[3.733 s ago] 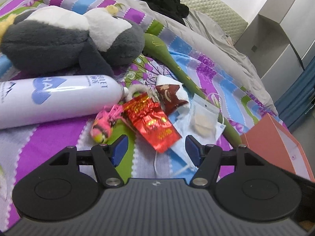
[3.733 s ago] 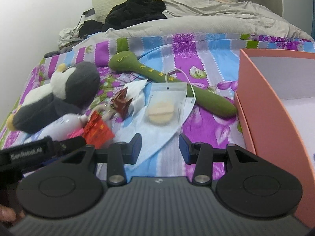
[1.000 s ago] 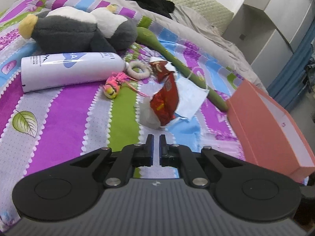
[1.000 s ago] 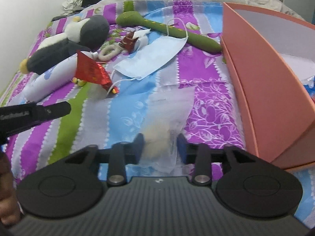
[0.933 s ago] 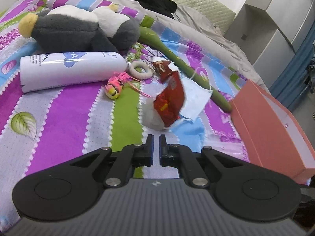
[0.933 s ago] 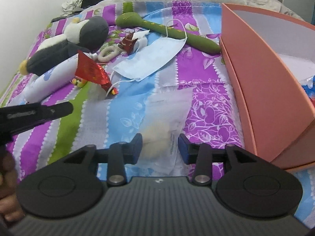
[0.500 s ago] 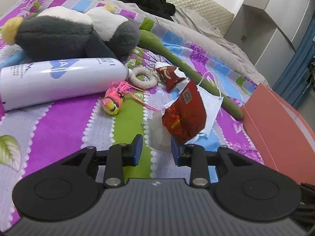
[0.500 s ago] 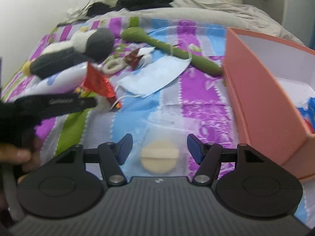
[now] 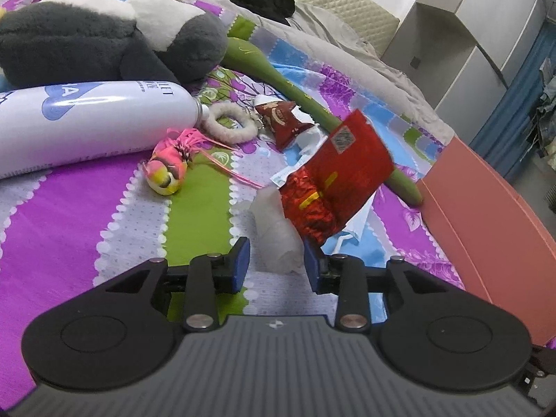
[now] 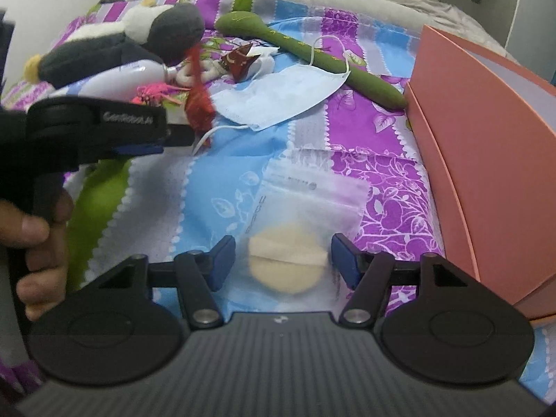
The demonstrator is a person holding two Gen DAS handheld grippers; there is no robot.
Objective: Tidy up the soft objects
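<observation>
My left gripper (image 9: 276,264) is open; a red foil packet (image 9: 333,187) with a clear plastic end (image 9: 278,236) sits between and just beyond its fingers, tilted up off the bedspread. My right gripper (image 10: 283,260) is open over a clear zip bag holding a round cream puff (image 10: 286,260), which lies flat on the bedspread. A grey and white plush penguin (image 9: 104,38) lies at the far left, also seen in the right wrist view (image 10: 114,45). A blue face mask (image 10: 281,97) and a green plush stick (image 10: 312,52) lie beyond.
An open orange box (image 10: 486,160) stands at the right, also in the left wrist view (image 9: 486,215). A white bottle (image 9: 87,121), a fluffy white ring (image 9: 229,125), a pink tassel toy (image 9: 170,170) and a dark red sachet (image 9: 281,121) lie on the striped bedspread (image 9: 69,215).
Both grippers have opened. The left let go of the red packet, which tilts in front of it. The right released the puff bag, now flat on the bedspread.
</observation>
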